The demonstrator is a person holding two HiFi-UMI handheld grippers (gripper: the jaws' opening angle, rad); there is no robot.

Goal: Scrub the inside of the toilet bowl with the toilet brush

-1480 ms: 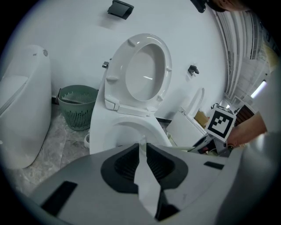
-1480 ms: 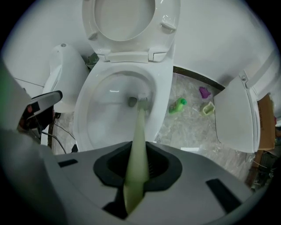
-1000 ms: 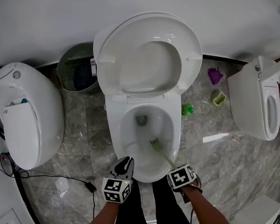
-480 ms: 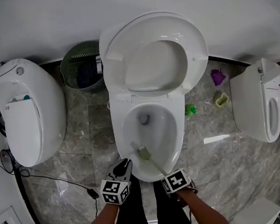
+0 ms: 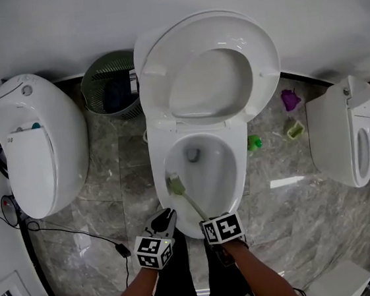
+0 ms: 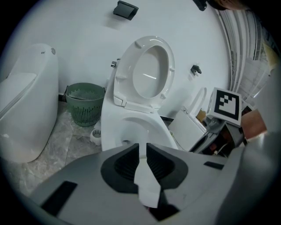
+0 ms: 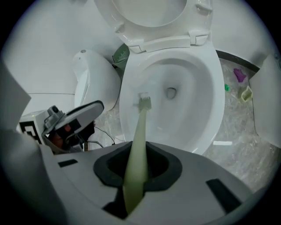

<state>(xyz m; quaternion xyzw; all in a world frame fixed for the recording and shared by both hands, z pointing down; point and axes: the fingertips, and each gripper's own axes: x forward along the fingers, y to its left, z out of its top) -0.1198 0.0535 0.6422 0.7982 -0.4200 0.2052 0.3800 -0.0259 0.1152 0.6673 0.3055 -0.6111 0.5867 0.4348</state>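
Observation:
The white toilet bowl (image 5: 242, 170) stands open in front of me, its lid and seat (image 5: 209, 68) raised against the wall. A pale green toilet brush (image 5: 174, 183) lies with its bristled head against the bowl's inner left wall, short of the drain. My right gripper (image 5: 212, 222) is shut on the brush handle at the bowl's near rim; in the right gripper view the handle runs out from between the jaws (image 7: 138, 151) to the brush head (image 7: 145, 102). My left gripper (image 5: 165, 218) hovers beside the bowl's near left rim, jaws shut and holding nothing (image 6: 142, 149).
A green waste basket (image 5: 108, 86) stands left of the toilet, with another white toilet (image 5: 35, 148) further left and a third one (image 5: 342, 132) at the right. Small green (image 5: 255, 142) and purple (image 5: 290, 99) items lie on the marble floor. A black cable (image 5: 68, 230) trails at lower left.
The brush head has swept from the bowl's right side across the front to its left wall. My right gripper moved left along the near rim. The left gripper stayed put.

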